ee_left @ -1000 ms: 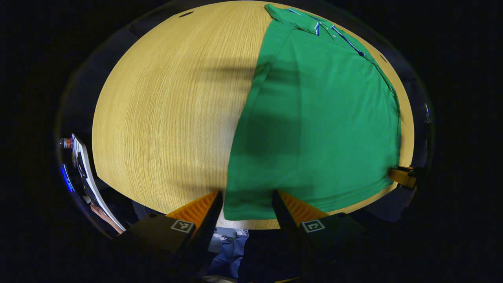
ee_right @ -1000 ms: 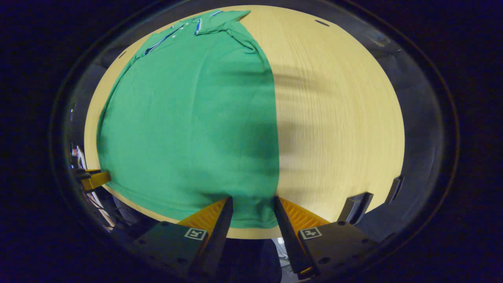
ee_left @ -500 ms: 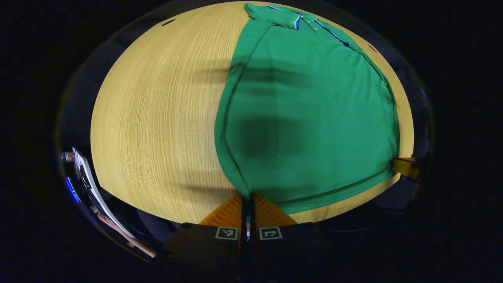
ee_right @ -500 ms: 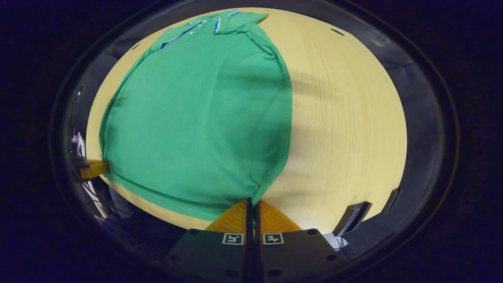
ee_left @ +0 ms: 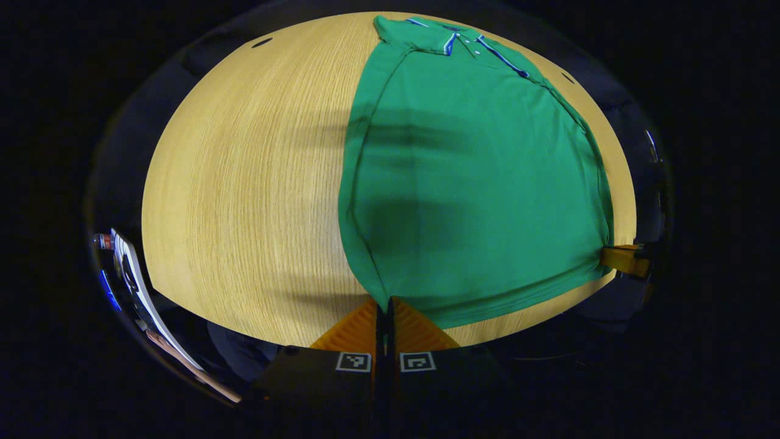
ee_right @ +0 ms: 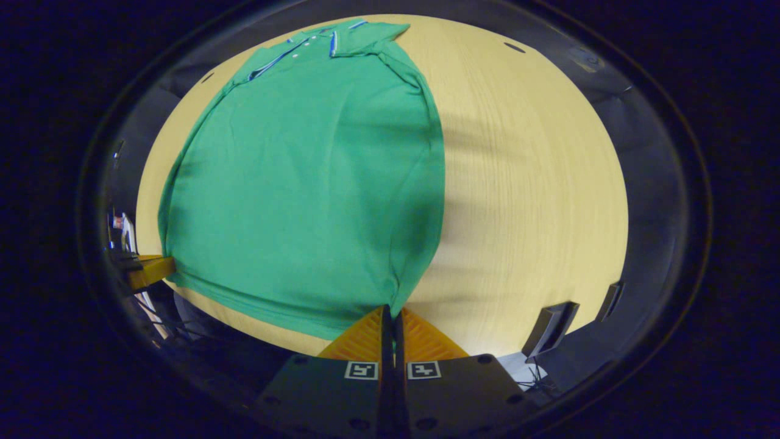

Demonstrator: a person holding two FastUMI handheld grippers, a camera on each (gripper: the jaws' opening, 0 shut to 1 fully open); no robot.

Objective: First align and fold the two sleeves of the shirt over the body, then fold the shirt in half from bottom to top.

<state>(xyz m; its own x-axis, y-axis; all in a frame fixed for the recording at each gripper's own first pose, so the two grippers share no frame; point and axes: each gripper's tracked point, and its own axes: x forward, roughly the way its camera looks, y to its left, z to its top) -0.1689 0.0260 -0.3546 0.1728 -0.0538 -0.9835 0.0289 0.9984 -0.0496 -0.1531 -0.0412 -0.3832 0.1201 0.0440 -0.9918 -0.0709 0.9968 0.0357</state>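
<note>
My left gripper point(ee_left: 384, 305) is clenched on one bottom corner of the green polo shirt point(ee_left: 475, 183), my right gripper point(ee_right: 393, 312) on the other; the shirt stretches ahead across the wooden table point(ee_left: 244, 183), collar point(ee_right: 350, 36) farthest away.

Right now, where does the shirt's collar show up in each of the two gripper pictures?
Left gripper view: the collar lies at the top, right of centre, on the far end of the green shirt.
Right gripper view: the collar lies at the top, left of centre.
Shared landmark: the wooden table under the shirt.
</note>
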